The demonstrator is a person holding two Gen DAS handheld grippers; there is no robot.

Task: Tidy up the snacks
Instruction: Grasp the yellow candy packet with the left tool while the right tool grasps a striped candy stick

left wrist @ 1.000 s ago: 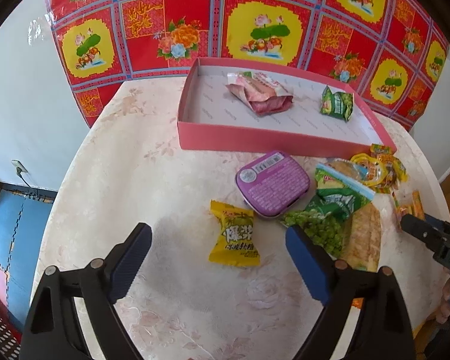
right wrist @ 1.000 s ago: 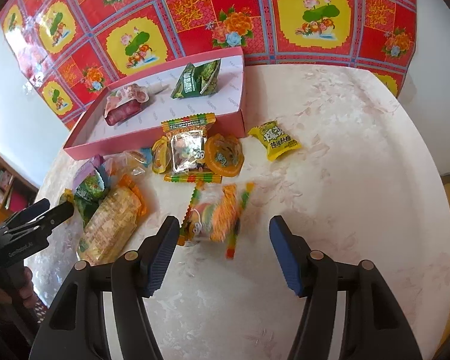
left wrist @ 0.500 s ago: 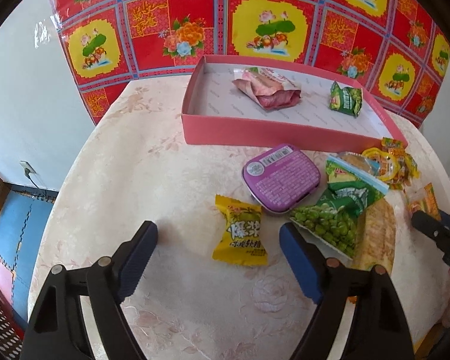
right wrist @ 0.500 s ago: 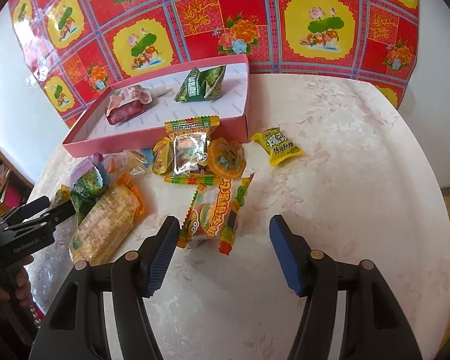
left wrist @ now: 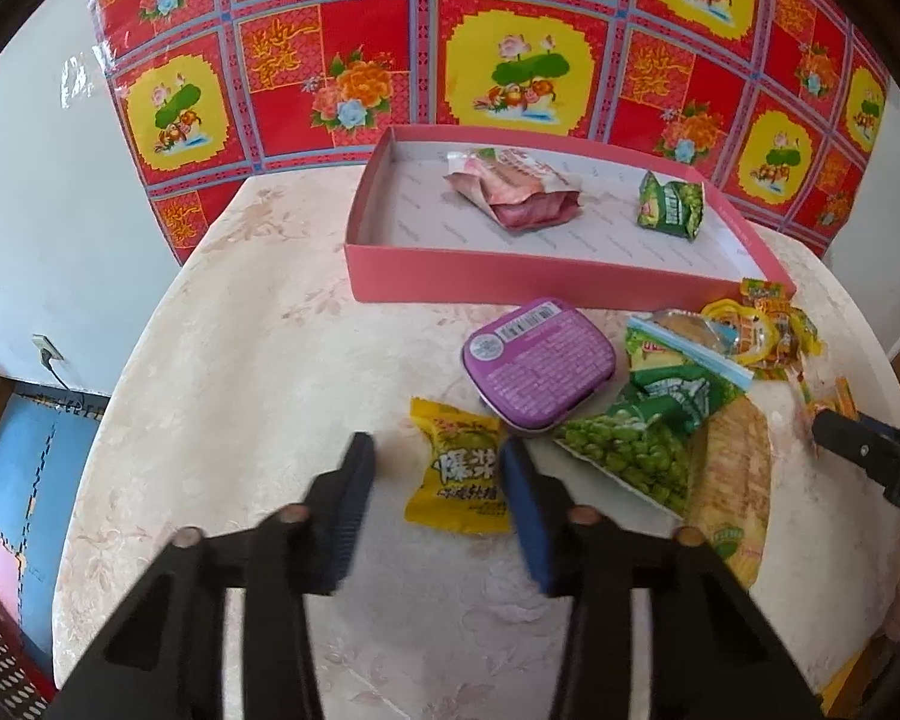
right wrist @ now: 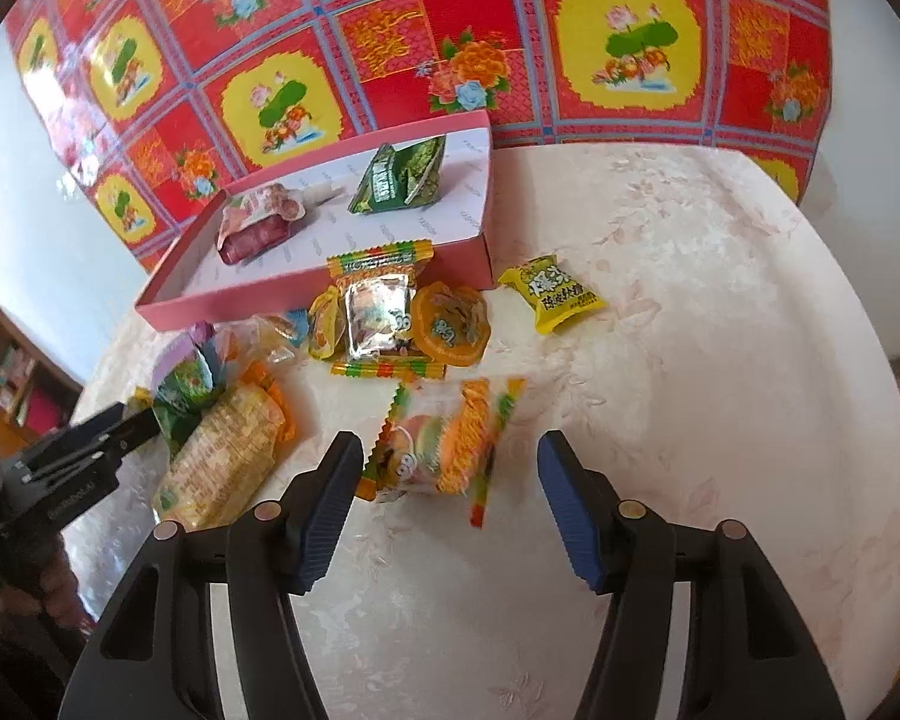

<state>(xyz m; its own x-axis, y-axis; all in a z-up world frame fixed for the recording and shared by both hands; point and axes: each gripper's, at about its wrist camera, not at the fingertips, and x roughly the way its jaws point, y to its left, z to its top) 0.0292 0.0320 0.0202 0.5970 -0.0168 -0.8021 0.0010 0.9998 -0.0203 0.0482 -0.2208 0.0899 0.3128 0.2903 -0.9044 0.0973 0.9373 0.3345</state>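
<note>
Your left gripper point(left wrist: 435, 495) sits low in the centre of the left wrist view, its blue-padded jaws narrowed around the small yellow candy packet with Chinese lettering point(left wrist: 459, 468); the right pad overlaps the packet's edge, the left pad stands just off it, and motion blur leaves me unable to tell whether you have a firm grip. Just above and to the right lies the rounded purple tin with a barcode label point(left wrist: 539, 363), and beside it the green bag of peas point(left wrist: 636, 450). The shallow pink cardboard tray point(left wrist: 510, 285) fills the upper centre, holding a crumpled pink wrapper point(left wrist: 519, 195) and a small green pouch point(left wrist: 669, 207). Your right gripper point(right wrist: 450, 501) is spread wide in the lower centre of the right wrist view, straddling an orange and green striped snack packet point(right wrist: 450, 444) flat on the pale floral tablecloth point(right wrist: 720, 330), neither pad touching it.
</note>
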